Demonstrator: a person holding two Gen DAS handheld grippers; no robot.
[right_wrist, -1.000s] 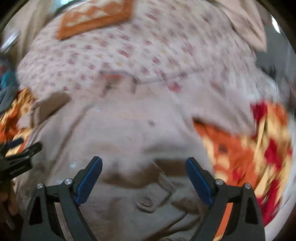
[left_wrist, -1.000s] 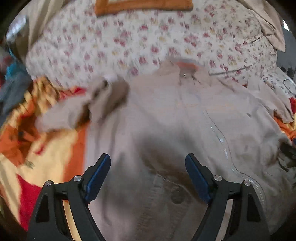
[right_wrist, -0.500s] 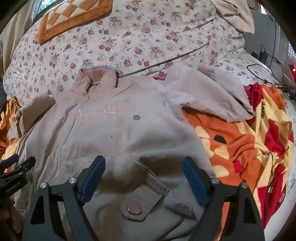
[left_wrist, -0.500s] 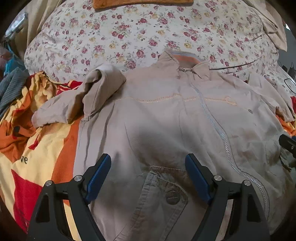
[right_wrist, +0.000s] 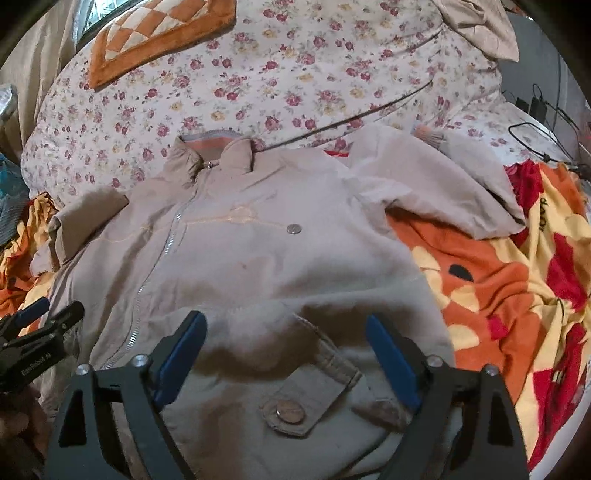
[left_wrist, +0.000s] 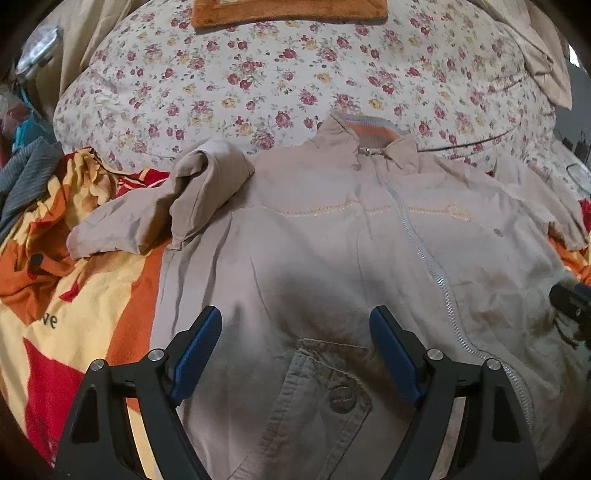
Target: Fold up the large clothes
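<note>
I count one beige zip-front cotton jacket (left_wrist: 332, 258) spread in the middle of both frames, with two buttoned flap pockets, one (left_wrist: 325, 398) low in the left view and one (right_wrist: 295, 398) low in the right view. Under it I count one orange, red and yellow blanket (right_wrist: 517, 295), and one floral cream quilt (left_wrist: 295, 74) along the top. One orange checked cushion (right_wrist: 159, 33) sits at upper left.

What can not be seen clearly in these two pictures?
- Jacket hem: cut off by the bottom edge and gripper bodies, both views.
- Left sleeve cuff: crumpled over itself, left view.
- Right gripper: cut off by the left view's edge.
- Cables: too small, right view.
</note>
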